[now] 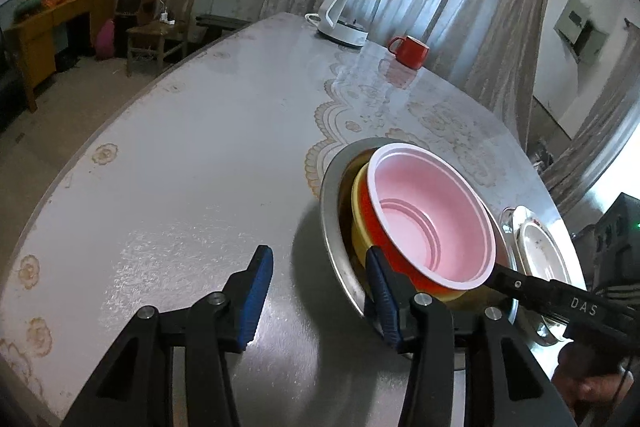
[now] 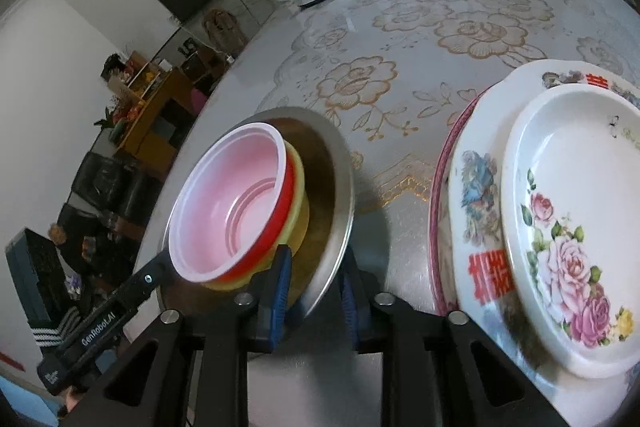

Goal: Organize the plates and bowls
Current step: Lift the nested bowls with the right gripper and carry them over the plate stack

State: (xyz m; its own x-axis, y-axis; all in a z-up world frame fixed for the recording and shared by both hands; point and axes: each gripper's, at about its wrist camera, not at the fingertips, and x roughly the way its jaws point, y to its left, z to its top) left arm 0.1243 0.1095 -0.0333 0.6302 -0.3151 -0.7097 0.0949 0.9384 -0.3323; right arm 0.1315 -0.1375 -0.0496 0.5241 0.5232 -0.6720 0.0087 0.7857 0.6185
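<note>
A steel bowl (image 1: pixel 330 211) holds a yellow bowl (image 1: pixel 357 223) and, tilted inside that, a red bowl with a pink inside (image 1: pixel 432 211). My left gripper (image 1: pixel 318 253) is open and straddles the steel bowl's near-left rim, one pad outside over the table. My right gripper (image 2: pixel 316 255) is shut on the steel bowl (image 2: pixel 336 187) at its near rim, one pad inside and one outside. To the right, a rose-patterned plate (image 2: pixel 568 227) lies on a larger bird-patterned plate (image 2: pixel 480 187), with a pink-rimmed plate (image 2: pixel 438 187) underneath.
A white kettle (image 1: pixel 348 15) and a red mug (image 1: pixel 410 51) stand at the table's far end. The table edge (image 1: pixel 100 135) curves along the left, with a chair and a wooden cabinet beyond it. Patterned tablecloth (image 2: pixel 440 39) lies bare behind the bowls.
</note>
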